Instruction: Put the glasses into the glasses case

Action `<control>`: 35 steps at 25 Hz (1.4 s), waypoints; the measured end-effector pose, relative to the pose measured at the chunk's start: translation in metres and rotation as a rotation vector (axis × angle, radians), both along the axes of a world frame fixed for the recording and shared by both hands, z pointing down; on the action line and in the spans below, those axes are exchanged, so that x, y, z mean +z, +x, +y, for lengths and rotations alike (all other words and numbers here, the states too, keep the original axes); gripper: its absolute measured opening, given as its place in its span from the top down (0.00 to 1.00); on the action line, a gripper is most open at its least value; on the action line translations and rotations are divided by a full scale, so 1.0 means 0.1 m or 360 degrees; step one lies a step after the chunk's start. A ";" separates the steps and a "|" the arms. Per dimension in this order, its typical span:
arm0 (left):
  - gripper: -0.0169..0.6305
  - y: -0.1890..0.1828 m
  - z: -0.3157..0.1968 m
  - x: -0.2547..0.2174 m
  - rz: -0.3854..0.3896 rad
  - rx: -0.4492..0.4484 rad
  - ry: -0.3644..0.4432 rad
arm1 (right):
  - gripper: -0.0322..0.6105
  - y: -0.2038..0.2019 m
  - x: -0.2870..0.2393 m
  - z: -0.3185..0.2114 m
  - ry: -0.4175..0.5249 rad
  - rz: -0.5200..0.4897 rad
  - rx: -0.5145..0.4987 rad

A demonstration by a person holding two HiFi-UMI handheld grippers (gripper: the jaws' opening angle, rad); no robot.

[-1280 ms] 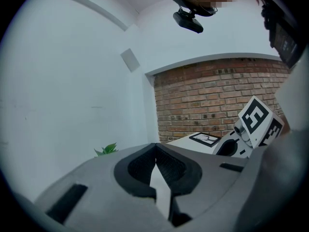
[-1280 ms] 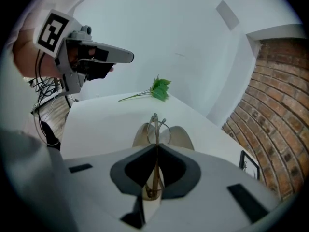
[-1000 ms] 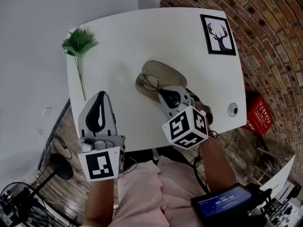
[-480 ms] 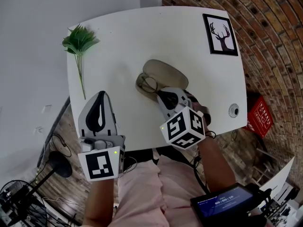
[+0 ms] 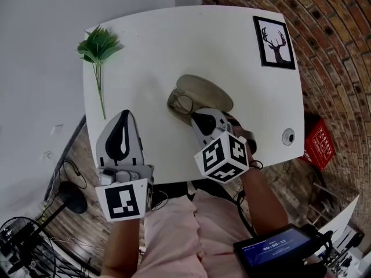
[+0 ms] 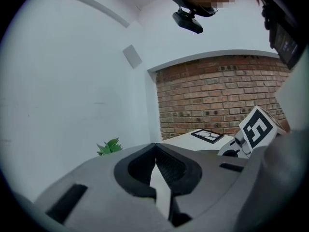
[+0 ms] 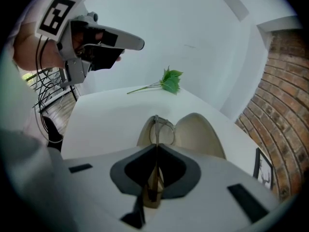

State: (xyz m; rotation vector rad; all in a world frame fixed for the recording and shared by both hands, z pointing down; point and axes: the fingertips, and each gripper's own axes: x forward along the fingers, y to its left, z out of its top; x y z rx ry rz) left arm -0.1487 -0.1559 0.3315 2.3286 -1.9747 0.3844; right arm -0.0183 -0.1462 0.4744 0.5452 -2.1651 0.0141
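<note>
An open beige glasses case (image 5: 204,90) lies in the middle of the white table (image 5: 151,45). A thin-framed pair of glasses (image 5: 184,103) hangs over the case's near half, with my right gripper (image 5: 195,116) shut on it. In the right gripper view the glasses (image 7: 162,128) stick out forward past the shut jaws of the right gripper (image 7: 155,148), just above the case's left shell (image 7: 145,135), while the lid (image 7: 199,133) lies open to the right. My left gripper (image 5: 123,115) is shut and holds nothing near the table's front left edge; the left gripper (image 6: 155,147) points out across the table.
A green plant sprig (image 5: 97,46) lies at the table's far left. A framed deer picture (image 5: 274,41) lies at the far right corner. A round grommet (image 5: 288,136) sits near the right edge. A red crate (image 5: 319,143) stands on the floor beyond it.
My right gripper has sunk a little toward the case with the glasses still held. The left gripper has stayed where it was.
</note>
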 end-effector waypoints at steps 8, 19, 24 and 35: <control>0.96 -0.03 0.03 0.04 0.0007 -0.0013 -0.0026 | 0.92 -0.04 0.03 0.07 -0.0016 -0.0009 -0.0042; 0.96 -0.07 0.07 0.07 0.0022 -0.0033 -0.0047 | 0.92 -0.10 0.13 0.15 -0.0028 0.0019 -0.0091; 0.96 -0.07 0.07 0.08 0.0022 -0.0017 -0.0038 | 0.92 -0.12 0.16 0.15 -0.0022 0.0029 -0.0090; 0.96 -0.02 0.09 0.09 0.0045 -0.0015 -0.0058 | 0.91 -0.13 0.15 0.13 0.0017 0.0037 -0.0054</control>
